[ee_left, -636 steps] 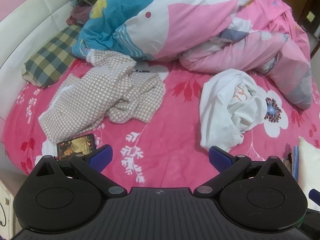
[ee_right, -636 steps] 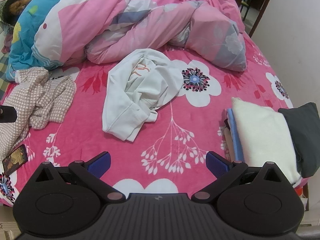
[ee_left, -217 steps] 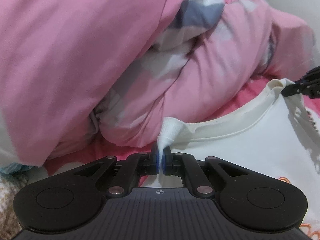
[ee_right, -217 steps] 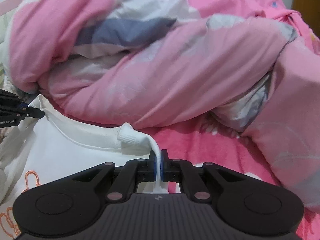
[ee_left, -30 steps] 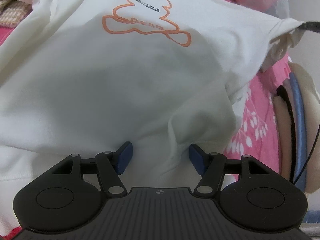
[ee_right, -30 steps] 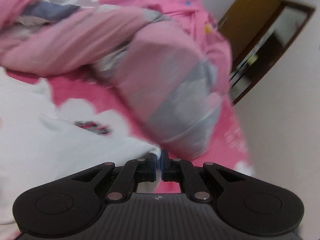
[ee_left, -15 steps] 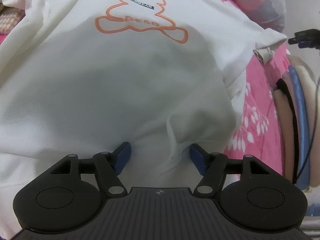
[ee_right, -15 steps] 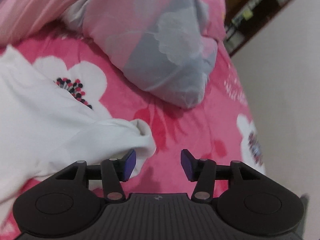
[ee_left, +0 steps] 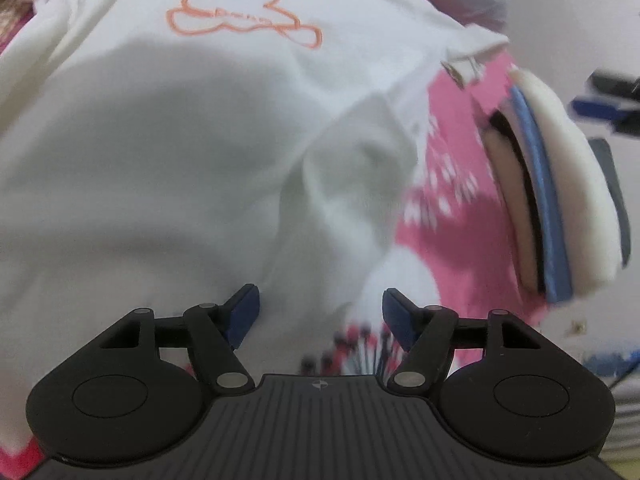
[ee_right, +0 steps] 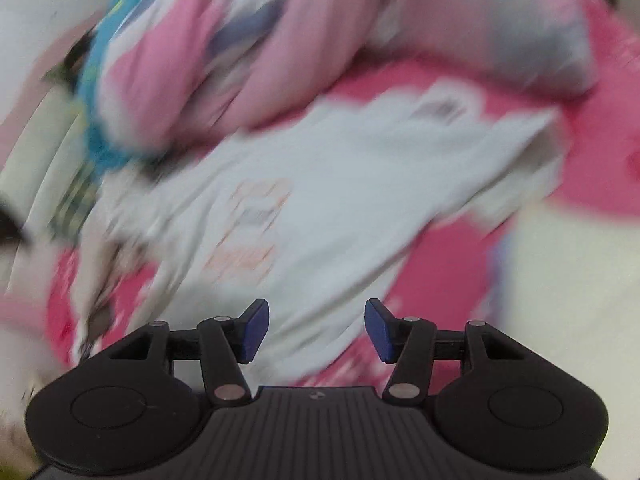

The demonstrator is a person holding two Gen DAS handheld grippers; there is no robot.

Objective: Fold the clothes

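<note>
White t-shirt [ee_left: 208, 152] spread flat on pink bedsheet [ee_left: 452, 216]; left gripper [ee_left: 320, 316] and right gripper [ee_right: 316, 326] both spread, empty. Right view blurry, only it shows quilt [ee_right: 280, 52]; left shows folded stack [ee_left: 560, 184]

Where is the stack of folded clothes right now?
In the left wrist view, the stack of folded clothes sits at the right, on the pink bedsheet, beside the spread white T-shirt.

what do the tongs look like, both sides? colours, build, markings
The left tongs and the right tongs match: matte black bodies, ribbed centre plate with a small round mark, two round housings, linkage arms with silver pivot pins, blue pads on the fingers. No cables visible.
</note>
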